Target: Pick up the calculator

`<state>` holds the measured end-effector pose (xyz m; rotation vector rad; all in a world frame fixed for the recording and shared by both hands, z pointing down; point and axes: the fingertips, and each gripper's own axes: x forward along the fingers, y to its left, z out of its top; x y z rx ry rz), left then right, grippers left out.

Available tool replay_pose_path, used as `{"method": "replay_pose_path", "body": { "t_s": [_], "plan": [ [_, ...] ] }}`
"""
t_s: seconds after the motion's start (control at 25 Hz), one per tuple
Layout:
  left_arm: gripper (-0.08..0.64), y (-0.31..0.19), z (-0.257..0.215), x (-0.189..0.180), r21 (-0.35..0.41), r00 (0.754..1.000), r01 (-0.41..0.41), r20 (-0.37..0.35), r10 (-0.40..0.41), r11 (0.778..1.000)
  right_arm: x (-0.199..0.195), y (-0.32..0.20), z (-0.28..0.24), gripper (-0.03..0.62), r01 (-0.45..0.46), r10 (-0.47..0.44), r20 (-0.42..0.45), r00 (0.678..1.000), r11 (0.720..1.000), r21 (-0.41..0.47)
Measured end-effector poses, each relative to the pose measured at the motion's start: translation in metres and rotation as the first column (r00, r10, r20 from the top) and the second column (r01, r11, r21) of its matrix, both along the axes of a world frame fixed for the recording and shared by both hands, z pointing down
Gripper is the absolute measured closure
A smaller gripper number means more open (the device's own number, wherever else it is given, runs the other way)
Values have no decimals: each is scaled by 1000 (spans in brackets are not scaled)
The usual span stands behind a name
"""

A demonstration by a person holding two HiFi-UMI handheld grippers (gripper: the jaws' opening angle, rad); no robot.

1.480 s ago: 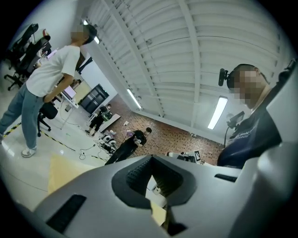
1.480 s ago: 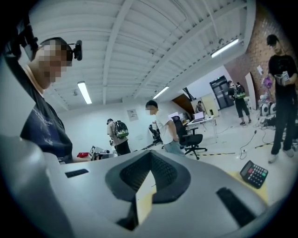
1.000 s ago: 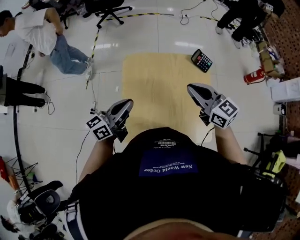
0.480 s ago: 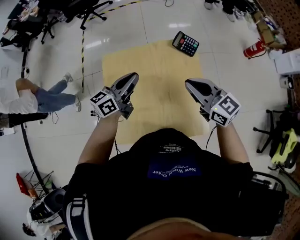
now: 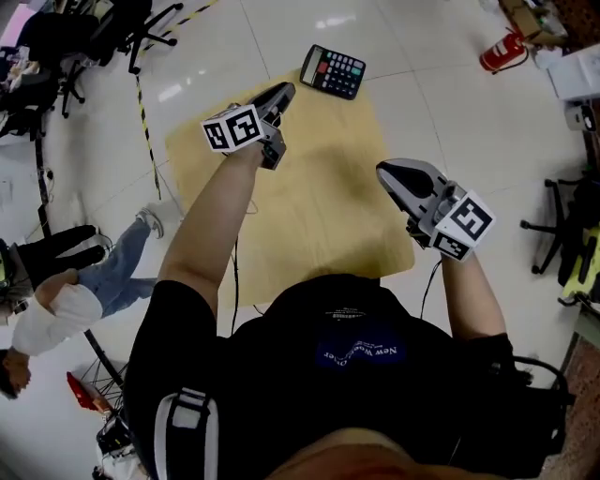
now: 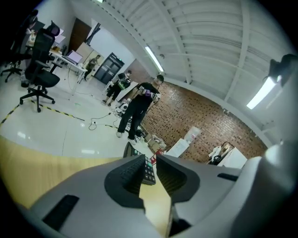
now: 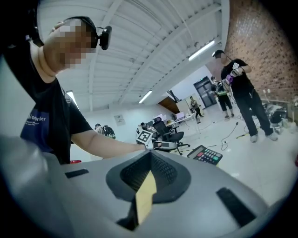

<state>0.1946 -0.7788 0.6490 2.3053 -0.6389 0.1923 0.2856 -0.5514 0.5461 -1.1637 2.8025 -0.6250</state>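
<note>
Person: a person in a black T-shirt [image 5: 361, 352] with a blue print is filling the near edge of the head view, and both bare forearms are reaching out over the floor.
Right gripper: the grey right gripper [image 5: 384, 170] is hanging over the near right part of the board, pointing far and left. Its white cube with black square markers [image 5: 464, 225] is sitting at the wrist end.
Right jaws: in the right gripper view the right gripper [image 7: 150, 156] is holding its ribbed pads clenched together at the tips, with nothing between them.
Board: a pale tan wooden board [image 5: 319, 211] is lying flat on the glossy white tiled floor [image 5: 450, 103].
Left gripper: the grey left gripper [image 5: 284, 92] is stretching out over the far left part of the board, its tips near the calculator but apart from it.
Left jaws: in the left gripper view the left gripper [image 6: 151, 159] is opening its jaws. A narrow gap is showing between the pads, nothing is in it, and the calculator [image 6: 149, 171] is showing beyond it.
Calculator: the black calculator with coloured keys [image 5: 333, 71] is lying keys up at the far edge of the board, just right of the left gripper's tips. The right gripper view is showing it [image 7: 205, 155] well beyond the shut tips.
Far floor: a red fire extinguisher [image 5: 503, 52] is lying at the far right, and a black office chair [image 5: 141, 23] is standing at the far left.
</note>
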Motion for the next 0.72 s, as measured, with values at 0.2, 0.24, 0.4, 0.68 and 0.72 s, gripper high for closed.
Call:
{"method": "replay_pose_path", "body": {
  "t_s": [0.2,0.24,0.4,0.68,0.72],
  "plan": [
    [404,-37,48,25,-55,996,18,86,-14,998,14,-9,14,607,7,-7,38,999,1000,2],
    [385,-42,57,28,-67,994,21,105,-14,998,16,-11,15,607,11,-12,49,999,1000,8],
    [373,-48,86,45,-112,984,10,179,10,994,23,-18,18,607,29,-31,68,997,999,26],
    [374,-58,111,57,-164,978,53,207,-18,985,37,-19,43,607,0,3,92,996,1000,-30],
    [374,-60,109,59,-162,981,56,194,-24,985,38,-19,46,607,-3,7,93,996,999,-39]
  ]
}}
